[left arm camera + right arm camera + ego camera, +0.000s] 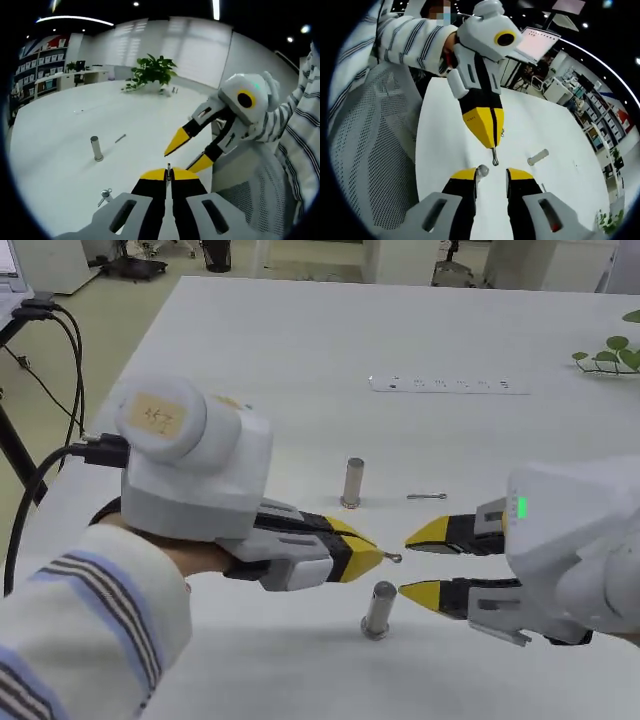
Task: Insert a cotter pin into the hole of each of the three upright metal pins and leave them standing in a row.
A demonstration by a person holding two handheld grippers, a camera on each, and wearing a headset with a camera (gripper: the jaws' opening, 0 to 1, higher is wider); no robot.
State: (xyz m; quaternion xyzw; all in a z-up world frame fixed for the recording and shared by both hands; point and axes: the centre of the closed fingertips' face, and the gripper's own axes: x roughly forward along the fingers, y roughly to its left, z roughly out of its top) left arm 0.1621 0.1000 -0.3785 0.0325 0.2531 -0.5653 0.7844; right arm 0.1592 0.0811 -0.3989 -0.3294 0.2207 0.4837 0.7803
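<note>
Two upright metal pins stand on the white table: a far pin (353, 483) (95, 148) (538, 157) and a near pin (379, 608) (106, 194) (482, 171). My left gripper (378, 555) (168, 173) (493, 145) is shut on a thin cotter pin (395, 558) (168, 167) (495, 157) that sticks out past its tips, just above and behind the near pin. Facing it tip to tip, my right gripper (406, 564) (181, 160) (492, 175) is open with nothing between its jaws. A second cotter pin (427, 497) (120, 138) lies flat to the right of the far pin.
A white power strip (450, 385) lies further back on the table. A potted plant (610, 352) (152, 70) sits at the far right edge. Black cables (40, 360) hang off the table's left side. A mesh chair (375, 150) is near the front edge.
</note>
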